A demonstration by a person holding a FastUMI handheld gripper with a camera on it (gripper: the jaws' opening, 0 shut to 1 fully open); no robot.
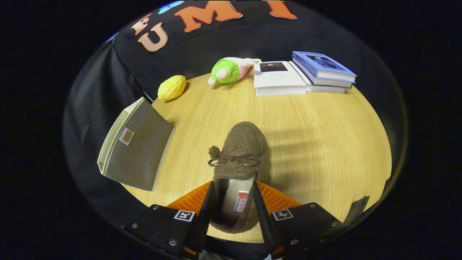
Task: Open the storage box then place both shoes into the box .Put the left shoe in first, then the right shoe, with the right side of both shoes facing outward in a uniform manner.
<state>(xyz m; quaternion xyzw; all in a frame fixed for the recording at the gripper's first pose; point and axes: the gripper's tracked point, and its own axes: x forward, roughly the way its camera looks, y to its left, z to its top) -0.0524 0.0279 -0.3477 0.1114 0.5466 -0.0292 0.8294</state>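
A fuzzy brown slipper (242,144) with a small bow points away from me over the wooden table (325,137). Its heel end and lined opening sit between my fingers. My gripper (234,187) is shut on the slipper: the left finger presses its outer left side and the right finger bears on its right rim. The heel hangs past the table's near edge, so the slipper looks lifted. The grey fabric storage box (139,151) stands left of the slipper at the table's left edge. It is tilted, with its cream-lined rim turned away to the left.
A yellow lemon-shaped toy (172,87) lies beyond the box. A green and pink plush (227,71) lies at the far edge. A white book (279,77) and a stack of blue books (325,70) sit at the far right. Bare wood spreads right of the slipper.
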